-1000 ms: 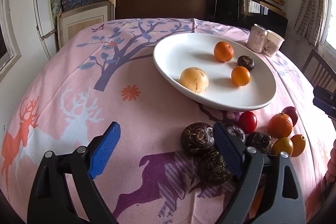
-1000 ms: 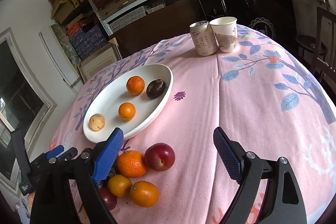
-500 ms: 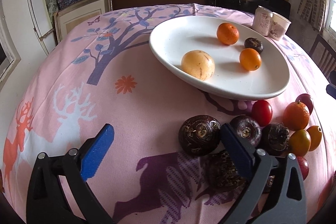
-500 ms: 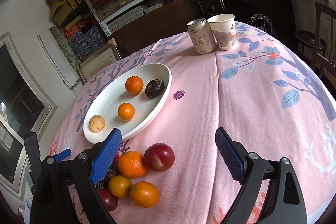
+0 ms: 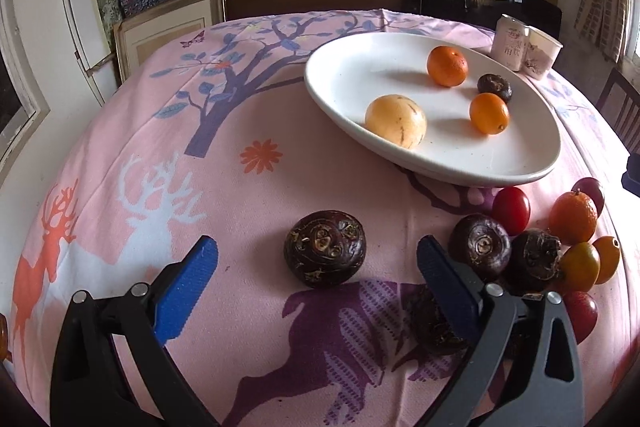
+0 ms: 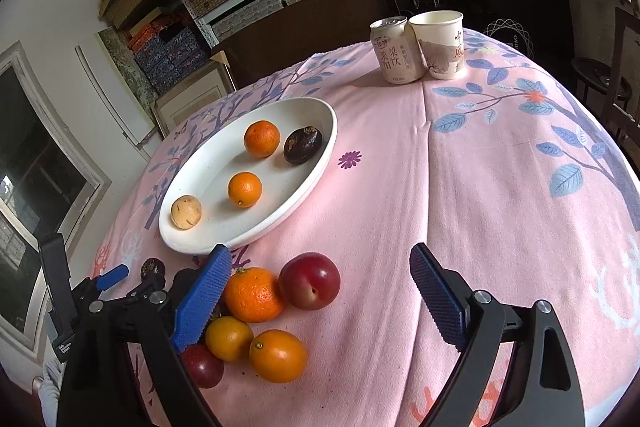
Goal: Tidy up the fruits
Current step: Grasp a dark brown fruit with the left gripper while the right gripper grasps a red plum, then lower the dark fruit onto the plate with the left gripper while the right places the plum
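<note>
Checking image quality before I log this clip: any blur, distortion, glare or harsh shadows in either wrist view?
Left wrist view: sharp, strong fisheye bulge with dark corners; soft shadows fall leftward in the picture from the fruit on the white plate. Right wrist view: also sharp and bulged; soft daylight, no glare on the plate or the can.
</note>
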`<state>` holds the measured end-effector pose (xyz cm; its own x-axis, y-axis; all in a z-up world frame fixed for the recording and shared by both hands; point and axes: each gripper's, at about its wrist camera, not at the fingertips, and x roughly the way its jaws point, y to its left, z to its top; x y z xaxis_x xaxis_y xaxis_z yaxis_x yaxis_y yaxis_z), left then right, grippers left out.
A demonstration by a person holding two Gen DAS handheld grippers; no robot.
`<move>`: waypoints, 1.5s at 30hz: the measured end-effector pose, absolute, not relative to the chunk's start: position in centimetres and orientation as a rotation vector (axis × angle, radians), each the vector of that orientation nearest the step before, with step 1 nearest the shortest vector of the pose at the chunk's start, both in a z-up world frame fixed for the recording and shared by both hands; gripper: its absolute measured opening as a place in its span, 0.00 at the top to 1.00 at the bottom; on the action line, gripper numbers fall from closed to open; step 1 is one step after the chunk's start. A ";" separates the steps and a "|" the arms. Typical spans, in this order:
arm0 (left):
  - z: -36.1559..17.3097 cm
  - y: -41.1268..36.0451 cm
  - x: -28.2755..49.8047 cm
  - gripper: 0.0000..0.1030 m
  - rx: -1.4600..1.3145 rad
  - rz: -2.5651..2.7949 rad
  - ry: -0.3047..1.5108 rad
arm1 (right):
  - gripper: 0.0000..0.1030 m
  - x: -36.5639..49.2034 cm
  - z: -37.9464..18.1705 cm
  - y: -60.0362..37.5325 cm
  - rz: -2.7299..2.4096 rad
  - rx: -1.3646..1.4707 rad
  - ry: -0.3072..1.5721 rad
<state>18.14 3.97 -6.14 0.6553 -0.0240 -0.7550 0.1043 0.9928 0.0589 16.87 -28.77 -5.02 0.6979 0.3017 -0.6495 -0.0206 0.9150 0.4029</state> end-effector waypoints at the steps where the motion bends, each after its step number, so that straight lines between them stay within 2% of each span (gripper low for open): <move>1: -6.3 4.1 18.3 0.05 0.090 -0.077 0.864 | 0.15 17.0 -5.3 -28.7 0.195 0.393 0.798; 4: -6.8 4.1 18.6 0.05 0.070 -0.098 0.899 | 0.26 17.4 -6.2 -28.4 0.240 0.424 0.849; 9: -7.3 4.9 19.1 0.04 -0.009 -0.108 0.941 | 0.38 17.8 -7.1 -28.2 0.259 0.464 0.888; 13: -7.4 4.7 19.1 0.04 0.007 -0.093 0.943 | 0.57 18.4 -8.1 -28.8 0.273 0.535 0.927; 26: -7.4 4.8 19.2 0.05 0.018 -0.068 0.946 | 0.60 19.0 -8.8 -28.6 0.299 0.588 0.940; 28: -7.1 4.6 18.9 0.19 0.021 -0.081 0.928 | 0.61 19.0 -8.8 -28.6 0.299 0.584 0.939; 29: -6.9 4.5 18.7 0.36 0.029 -0.075 0.916 | 0.61 19.0 -8.7 -28.6 0.298 0.581 0.938; 30: -6.8 4.4 18.6 0.49 0.032 -0.075 0.908 | 0.61 19.0 -8.7 -28.6 0.296 0.578 0.937; 32: -6.6 4.6 18.5 0.59 0.015 -0.093 0.901 | 0.61 19.0 -8.6 -28.8 0.289 0.579 0.934; 42: -6.5 4.9 18.7 0.60 -0.044 -0.139 0.887 | 0.61 18.9 -8.6 -29.5 0.267 0.592 0.916; 45: -5.2 4.7 17.9 0.60 -0.031 -0.138 0.830 | 0.61 18.4 -7.8 -30.0 0.263 0.593 0.868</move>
<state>17.94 4.67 -5.22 0.6666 -0.1342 -0.7333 0.1100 0.9906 -0.0813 18.36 -30.01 -7.77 0.6273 0.4475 -0.6374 0.0193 0.8093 0.5871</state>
